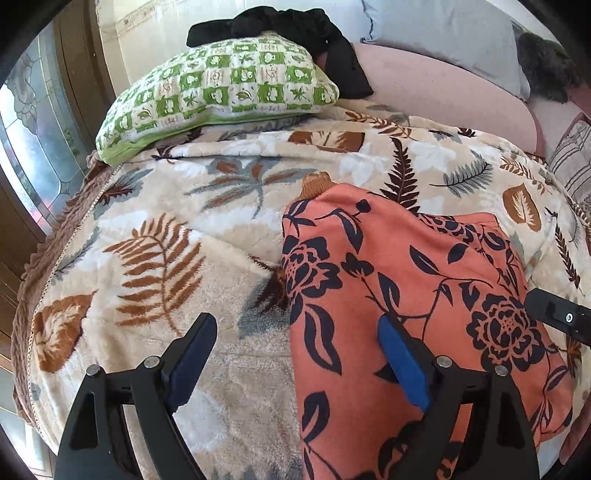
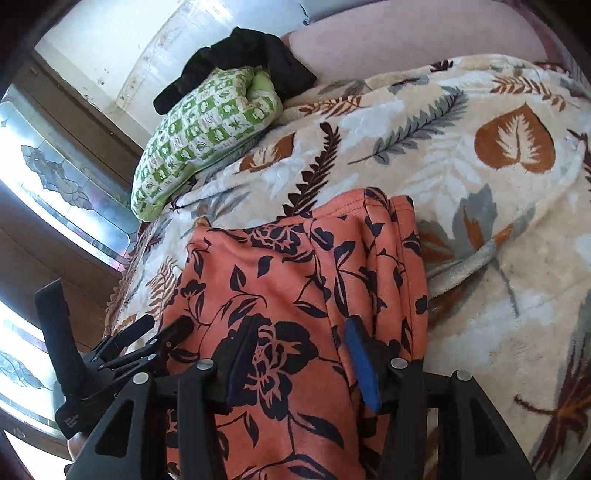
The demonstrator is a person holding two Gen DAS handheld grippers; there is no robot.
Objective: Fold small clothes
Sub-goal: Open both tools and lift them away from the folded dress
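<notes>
An orange garment with a dark floral print (image 1: pixel 399 266) lies folded on a leaf-patterned blanket (image 1: pixel 184 258); it also shows in the right wrist view (image 2: pixel 280 280). My left gripper (image 1: pixel 295 332) is open over the garment's left edge, one finger above the blanket, the other above the cloth. My right gripper (image 2: pixel 299 339) is open just above the garment's near part. The left gripper (image 2: pixel 155 328) shows at the left of the right wrist view. The right gripper's tip (image 1: pixel 554 314) shows at the right edge of the left wrist view.
A green-and-white checked pillow (image 1: pixel 221 88) lies at the blanket's far left with a black cloth (image 1: pixel 280 26) on top. A pink sofa cushion (image 1: pixel 443 96) and a grey cushion (image 1: pixel 443 33) lie behind. A window (image 1: pixel 33 147) is at the left.
</notes>
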